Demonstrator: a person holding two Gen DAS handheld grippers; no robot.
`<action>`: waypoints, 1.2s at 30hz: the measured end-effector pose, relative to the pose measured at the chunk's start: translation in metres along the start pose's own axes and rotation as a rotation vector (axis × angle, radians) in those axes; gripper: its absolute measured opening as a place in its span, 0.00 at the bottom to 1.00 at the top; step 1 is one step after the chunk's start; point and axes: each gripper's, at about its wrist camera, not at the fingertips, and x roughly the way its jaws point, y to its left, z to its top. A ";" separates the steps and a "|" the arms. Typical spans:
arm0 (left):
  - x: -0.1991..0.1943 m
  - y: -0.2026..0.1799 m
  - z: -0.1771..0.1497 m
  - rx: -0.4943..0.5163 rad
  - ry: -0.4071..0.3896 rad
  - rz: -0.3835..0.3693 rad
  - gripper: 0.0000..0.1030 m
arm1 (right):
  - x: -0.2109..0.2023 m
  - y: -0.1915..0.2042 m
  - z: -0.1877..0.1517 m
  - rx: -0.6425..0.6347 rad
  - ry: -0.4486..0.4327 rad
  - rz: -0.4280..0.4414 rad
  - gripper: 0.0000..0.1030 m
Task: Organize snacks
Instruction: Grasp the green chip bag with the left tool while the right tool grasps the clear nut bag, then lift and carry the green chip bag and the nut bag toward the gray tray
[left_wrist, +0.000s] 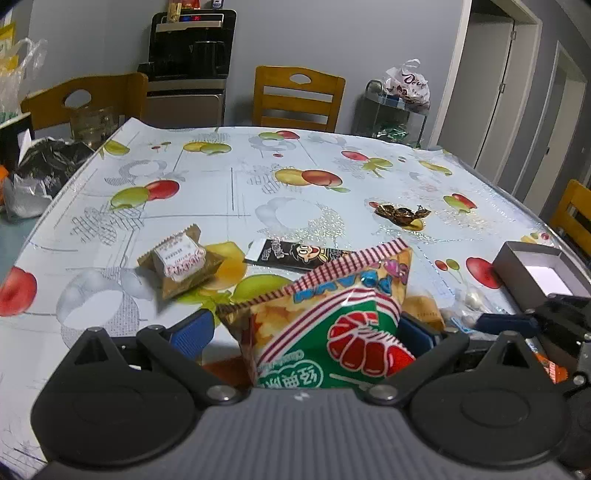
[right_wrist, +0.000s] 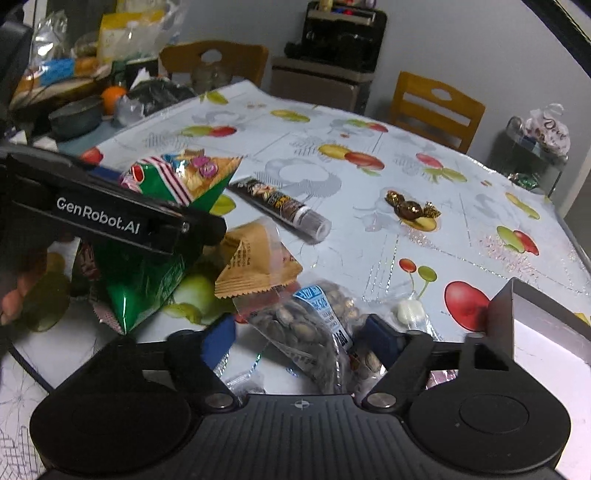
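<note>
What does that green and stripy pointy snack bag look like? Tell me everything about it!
The snack bag is a puffy, shiny packet shaped like a pyramid, with red-and-white striped sealed edges. Its front is green with a red fruit-like picture and white writing, and higher up it shows golden chips and blue letters. It stands tilted between the jaws of the left gripper, whose blue pads sit on either side of it; only one pad clearly touches. A tan wrapped snack lies beside it on the fruit-print tablecloth.

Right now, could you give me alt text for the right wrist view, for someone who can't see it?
A hand-held gripper straddles a clear bag of nuts on a fruit-print tablecloth. Beside it lie a tan wrapped snack and a brown candy; a second gripper holds a green chip bag at left.
</note>
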 end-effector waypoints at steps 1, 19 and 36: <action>0.001 0.000 -0.001 -0.001 0.002 -0.005 1.00 | 0.000 0.000 -0.001 -0.002 -0.011 -0.015 0.52; -0.035 0.010 -0.007 0.009 -0.074 -0.030 0.63 | -0.049 -0.014 0.004 0.134 -0.130 0.050 0.28; -0.118 0.002 0.014 0.045 -0.265 -0.027 0.59 | -0.114 -0.039 0.014 0.265 -0.281 0.241 0.27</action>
